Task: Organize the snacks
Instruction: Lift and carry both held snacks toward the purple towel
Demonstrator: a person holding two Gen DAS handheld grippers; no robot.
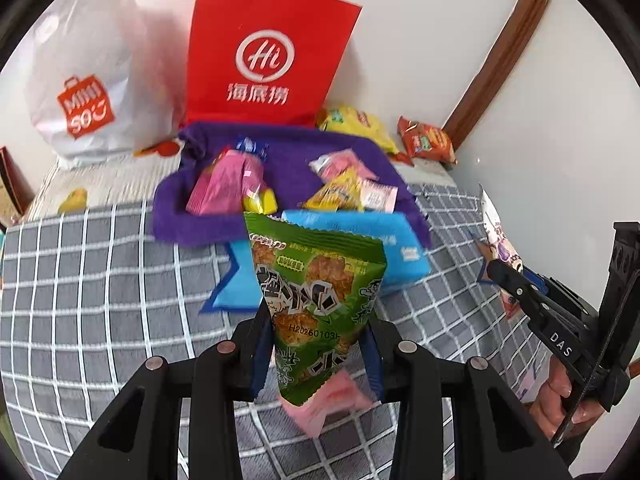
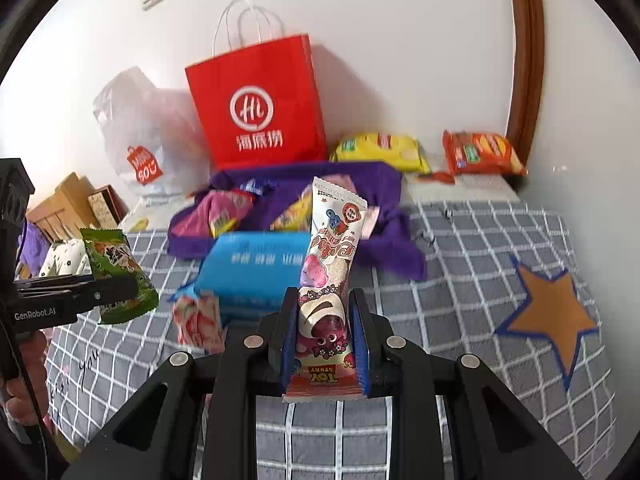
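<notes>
Crinkly foil catches the light on both packets being held up over the bed. The left gripper [image 1: 320, 354] pinches a green snack packet [image 1: 316, 304] between its blue pads, glossy and puffed, wedge-shaped where the jaws squeeze its lower end; its long axis runs away from the gripper, the serrated top edge toward the wall. The right gripper [image 2: 323, 340] is pressed tight on a slim white and pink snack bar [image 2: 330, 264], a narrow flat wrapper with printed cartoon figures, standing lengthwise between the fingers, its crimped far end toward the wall.

Beneath them lies a grey quilt with a white grid [image 1: 100, 280], soft and slightly rumpled, with an orange star patch edged in blue [image 2: 550, 312]. A fuzzy purple cloth [image 1: 288, 168] sits farther back, holding loose pink and yellow sweets. A flat blue packet [image 2: 256, 268] lies at its near edge, a small pink-and-white packet [image 2: 199, 322] just beside that. Against the plain white wall stand a stiff red paper bag [image 1: 268, 56] with white cord handles and a slack white plastic bag [image 1: 92, 80]. A yellow biscuit pack [image 2: 380, 150] and an orange one [image 2: 482, 154] lie near dark wooden trim [image 2: 524, 60].
</notes>
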